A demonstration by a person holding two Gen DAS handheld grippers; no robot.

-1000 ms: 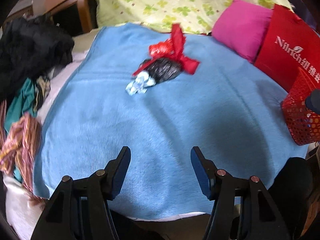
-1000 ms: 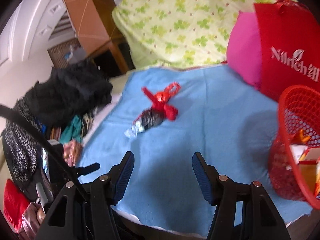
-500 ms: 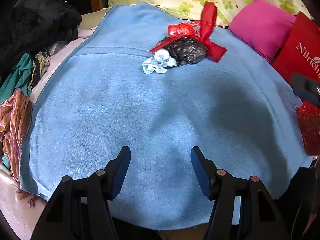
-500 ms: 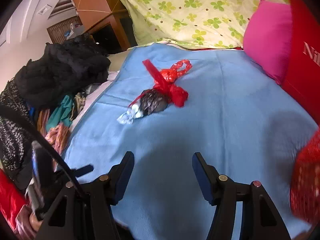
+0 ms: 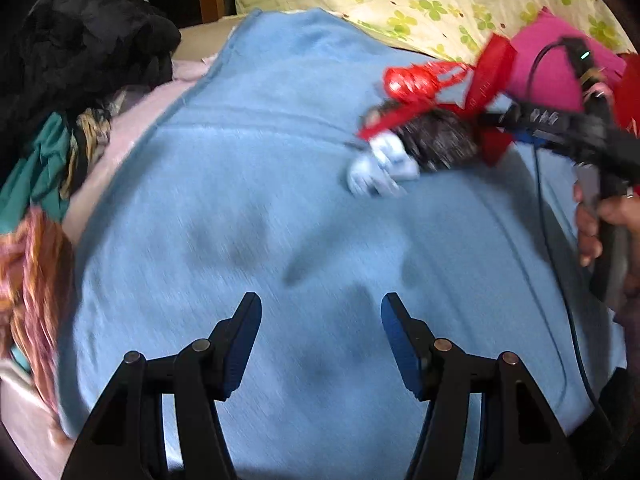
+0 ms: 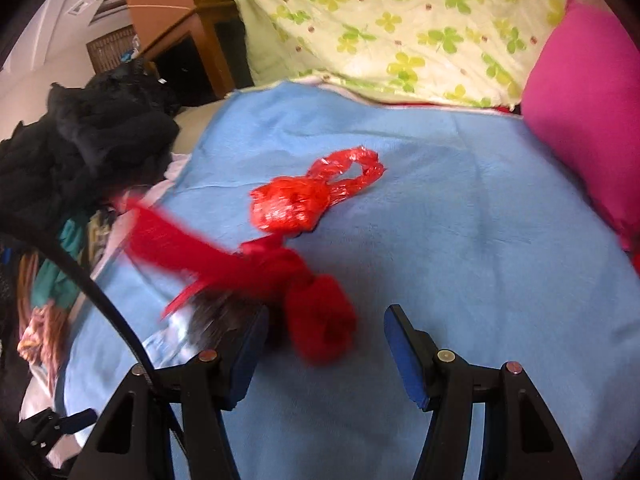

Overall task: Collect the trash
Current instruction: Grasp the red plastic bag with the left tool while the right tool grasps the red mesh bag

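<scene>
A small heap of trash lies on the blue blanket (image 5: 240,200). It holds a crumpled red plastic bag (image 6: 288,204), a red ribbon with a rolled end (image 6: 320,312), a black bag (image 5: 440,140) and a whitish crumpled wrapper (image 5: 380,168). My right gripper (image 6: 324,336) is open and right at the heap. The ribbon's rolled end sits between its fingers without being pressed, and the black bag (image 6: 224,316) is by its left finger. My left gripper (image 5: 320,340) is open over bare blanket, well short of the heap. In the left wrist view a hand (image 5: 600,220) holds the right gripper at the heap's right side.
A black clothes pile (image 6: 100,140) and colourful fabrics (image 5: 36,280) border the blanket's left edge. A clover-print quilt (image 6: 400,20) and a pink cushion (image 6: 592,120) lie behind. Wooden furniture (image 6: 168,8) stands at the back left. A black cable (image 6: 100,292) crosses the lower left.
Both grippers moved toward the heap, the right one much further, up to the ribbon. The red mesh basket left both views. The right gripper and its hand entered the left wrist view.
</scene>
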